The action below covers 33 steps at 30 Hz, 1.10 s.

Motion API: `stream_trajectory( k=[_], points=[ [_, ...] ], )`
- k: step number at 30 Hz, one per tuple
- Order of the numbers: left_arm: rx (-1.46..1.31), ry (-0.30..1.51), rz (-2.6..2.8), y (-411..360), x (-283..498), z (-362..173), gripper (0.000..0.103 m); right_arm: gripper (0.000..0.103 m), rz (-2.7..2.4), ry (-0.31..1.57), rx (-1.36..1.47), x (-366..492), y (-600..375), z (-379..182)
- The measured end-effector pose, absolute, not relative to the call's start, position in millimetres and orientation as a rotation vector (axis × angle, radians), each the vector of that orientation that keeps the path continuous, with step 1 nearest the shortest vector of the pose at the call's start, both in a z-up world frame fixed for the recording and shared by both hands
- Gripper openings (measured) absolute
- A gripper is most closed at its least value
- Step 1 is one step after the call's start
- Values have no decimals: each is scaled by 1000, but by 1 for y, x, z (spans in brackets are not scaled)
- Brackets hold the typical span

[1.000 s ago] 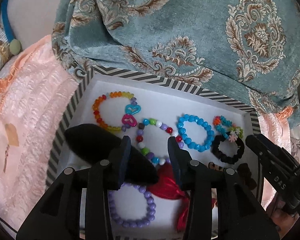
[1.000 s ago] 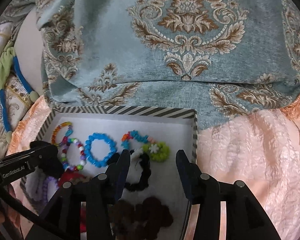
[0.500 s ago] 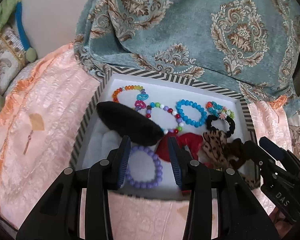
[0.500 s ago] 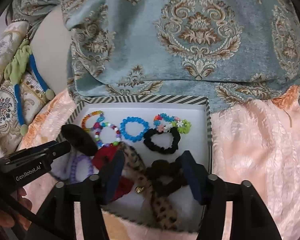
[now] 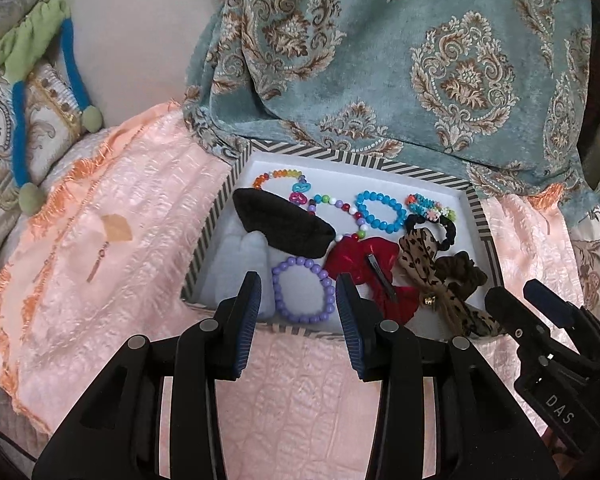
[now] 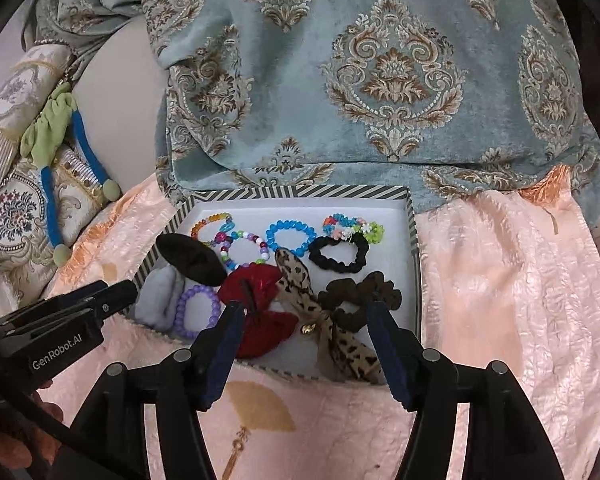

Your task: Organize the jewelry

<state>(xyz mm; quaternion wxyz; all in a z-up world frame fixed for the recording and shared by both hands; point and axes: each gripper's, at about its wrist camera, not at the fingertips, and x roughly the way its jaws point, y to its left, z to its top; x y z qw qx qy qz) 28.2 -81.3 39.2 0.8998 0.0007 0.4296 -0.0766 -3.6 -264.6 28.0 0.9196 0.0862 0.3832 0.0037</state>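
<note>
**Beaded bracelets and hair ties gathered in a striped tray**

Beaded bracelets are laid along the far side of the striped tray (image 6: 415,236): a rainbow bracelet (image 5: 278,178), a mixed-colour bracelet (image 5: 340,216), a blue bracelet (image 6: 290,236) and a flowered bracelet (image 6: 354,228). A black scrunchie (image 6: 338,254) is seen just in front of the flowered one. A black oval pad (image 5: 282,226) is tilted across the left part of the tray, above a purple bracelet (image 5: 302,290). A red bow (image 6: 260,304), a leopard-print bow (image 6: 324,320) and a brown scrunchie (image 6: 360,296) are crowded together at the near side, touching one another.

Nothing is held by the left claw (image 5: 298,296); its jaws are spread wide, and the purple bracelet is framed between them. The right claw (image 6: 304,320) is likewise held wide apart and empty, over the near edge of the tray. The tray is set on a peach bedspread (image 6: 500,280), against a teal patterned cushion (image 6: 380,80).
</note>
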Motion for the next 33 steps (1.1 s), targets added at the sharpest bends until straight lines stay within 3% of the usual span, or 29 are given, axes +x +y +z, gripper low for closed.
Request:
stream_trajectory(
  k=[33],
  points=[
    [32, 708, -113, -66, -32, 91, 38, 72, -9, 679, 113, -54, -241, 77]
  ],
)
